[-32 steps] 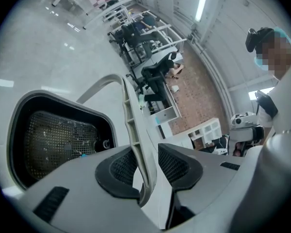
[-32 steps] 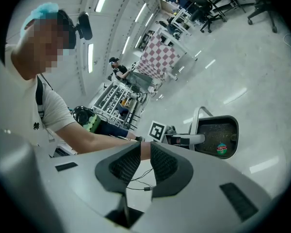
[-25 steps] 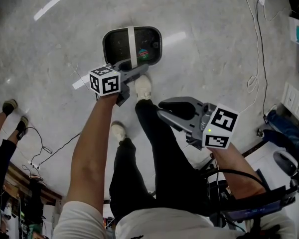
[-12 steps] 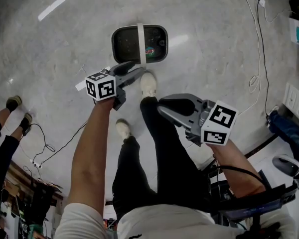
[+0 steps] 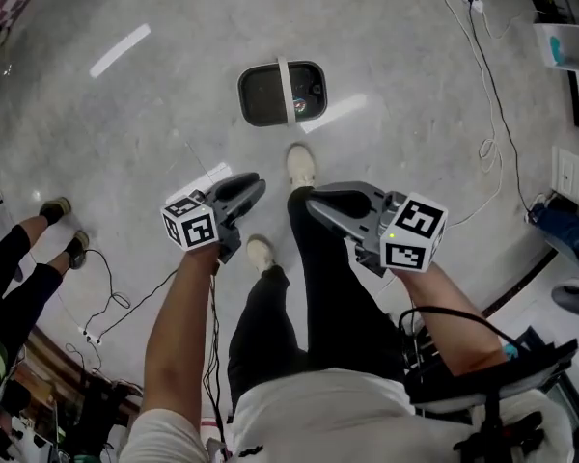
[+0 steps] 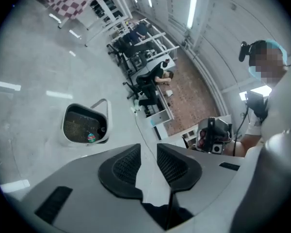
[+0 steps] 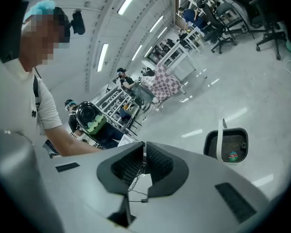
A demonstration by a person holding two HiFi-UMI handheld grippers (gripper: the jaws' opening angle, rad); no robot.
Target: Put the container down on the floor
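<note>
While the container [image 5: 266, 97] rests on the grey floor [image 5: 154, 114], just ahead of the person's forward shoe [image 5: 302, 166], both grippers hang well clear of it. The left gripper [image 5: 252, 182] has its jaws closing, with a plain gap between the pads and nothing in it (only floor shows through). The right gripper [image 5: 314, 202] has its jaws drawn together at the tips, empty. A white handle [image 5: 286, 83] crosses the container's dark mesh interior.

I see the container [image 5: 261, 95] sitting upright on the grey floor [image 5: 125, 143] at my 12 o'clock. It is dark, rounded-rectangular and pale-rimmed. A white handle [image 5: 284, 75] crosses it, and a small red-and-green disc [image 5: 303, 110] lies inside.
</note>
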